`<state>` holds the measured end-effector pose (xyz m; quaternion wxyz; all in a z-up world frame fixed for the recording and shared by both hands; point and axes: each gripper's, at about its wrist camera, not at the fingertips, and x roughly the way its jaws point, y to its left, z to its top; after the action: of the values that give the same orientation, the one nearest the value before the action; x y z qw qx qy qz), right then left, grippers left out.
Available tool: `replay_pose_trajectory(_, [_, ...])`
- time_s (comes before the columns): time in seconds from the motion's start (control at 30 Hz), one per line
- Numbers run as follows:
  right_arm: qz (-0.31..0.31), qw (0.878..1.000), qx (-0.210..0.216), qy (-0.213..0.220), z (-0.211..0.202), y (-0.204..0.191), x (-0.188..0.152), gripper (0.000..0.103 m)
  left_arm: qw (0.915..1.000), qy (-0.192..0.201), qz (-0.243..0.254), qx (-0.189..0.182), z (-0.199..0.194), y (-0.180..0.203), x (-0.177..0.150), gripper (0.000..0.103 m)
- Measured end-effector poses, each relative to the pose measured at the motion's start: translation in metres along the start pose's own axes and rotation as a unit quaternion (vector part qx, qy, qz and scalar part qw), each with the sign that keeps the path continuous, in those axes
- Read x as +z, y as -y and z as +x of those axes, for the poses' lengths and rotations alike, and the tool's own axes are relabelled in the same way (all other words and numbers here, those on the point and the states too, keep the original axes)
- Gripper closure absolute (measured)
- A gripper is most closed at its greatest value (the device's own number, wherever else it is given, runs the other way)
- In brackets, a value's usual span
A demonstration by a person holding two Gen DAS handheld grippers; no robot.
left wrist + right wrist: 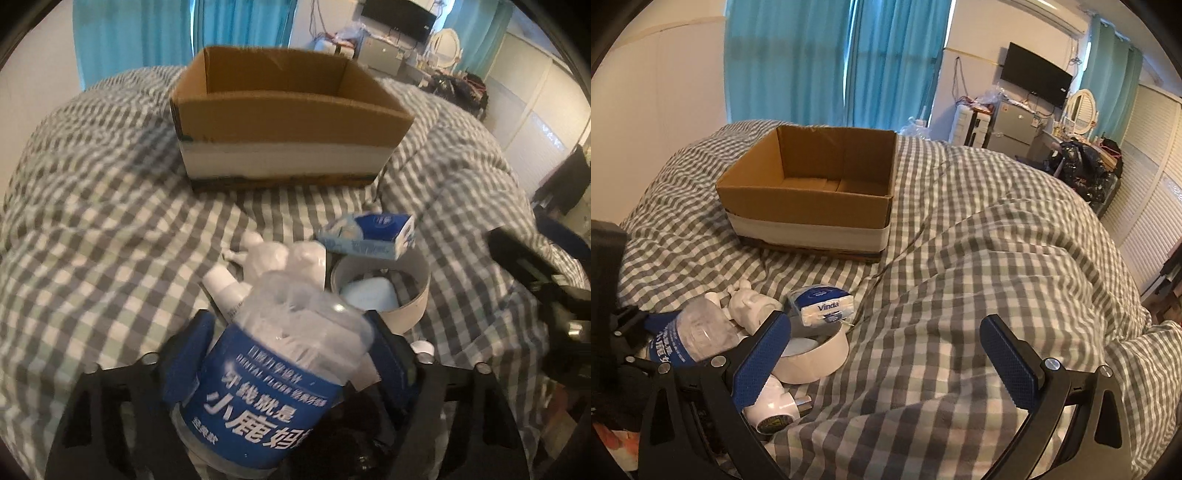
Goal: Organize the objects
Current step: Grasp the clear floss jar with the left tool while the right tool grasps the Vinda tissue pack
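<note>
Left gripper has its blue pads on both sides of a clear tub of dental floss picks with a blue label; the pads look pressed against its sides, so it reads as clamped on the tub, which is tilted with its clear top end leaning away toward the pile. Right gripper is spread wide with nothing between its pads, hanging over the checked quilt; its left finger sits just above the pile, apart from it as far as I can tell. The pile lies on the quilt just beyond the tub: a white roll of tape lying flat, with a pale blue flat thing inside its ring, can't tell what. A pack of tissues rests on the roll's far rim. Left of the roll, a small white bottle and a white figurine, touching each other. Near side of the roll, a white plug adapter with metal prongs, lying on its side. Farther back on the quilt, well apart from the pile, an open cardboard box with a white band around its lower half. Blue curtains behind the bed.
</note>
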<state>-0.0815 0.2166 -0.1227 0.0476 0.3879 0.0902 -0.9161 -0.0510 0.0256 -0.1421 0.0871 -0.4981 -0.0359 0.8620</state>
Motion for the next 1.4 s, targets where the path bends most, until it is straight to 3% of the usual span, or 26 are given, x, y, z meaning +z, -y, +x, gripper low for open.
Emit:
replay_pose_trajectory(0.17, [-0.007, 1.0, 0.027, -0.012, 0.018, 0.0, 0.011, 0.0, 0.9989, 0.044, 0.009, 0.016, -0.027, -0.008, 0.019, 0.036])
replay_pose_trajectory(0.47, [-0.054, 0.992, 0.083, -0.077, 0.077, -0.022, 0.024, 0.003, 0.9997, 0.022, 0.015, -0.001, -0.009, -0.02, 0.018, 0.036])
replay_pose_trajectory(0.63, [-0.061, 0.984, 0.115, -0.119, 0.107, -0.031, 0.02, 0.02, 0.9995, -0.001, 0.01, -0.03, -0.002, -0.019, 0.009, 0.023])
replay_pose_trajectory(0.7, [-0.067, 0.982, 0.12, -0.129, 0.111, -0.034, 0.016, 0.038, 0.9993, -0.009, 0.008, -0.036, 0.0, -0.018, 0.004, 0.018])
replay_pose_trajectory(0.77, [-0.072, 0.981, 0.124, -0.132, 0.11, -0.037, 0.012, 0.045, 0.999, -0.014, 0.014, -0.041, 0.0, -0.015, 0.0, 0.018])
replay_pose_trajectory(1.13, [-0.039, 0.993, 0.088, -0.066, 0.052, -0.014, 0.001, 0.046, 0.9976, -0.002, 0.056, -0.041, -0.012, -0.01, -0.017, 0.018])
replay_pose_trajectory(1.4, [-0.028, 0.996, 0.077, -0.033, 0.0, -0.009, -0.004, 0.046, 0.9977, 0.017, 0.061, -0.024, -0.018, -0.009, -0.008, 0.028])
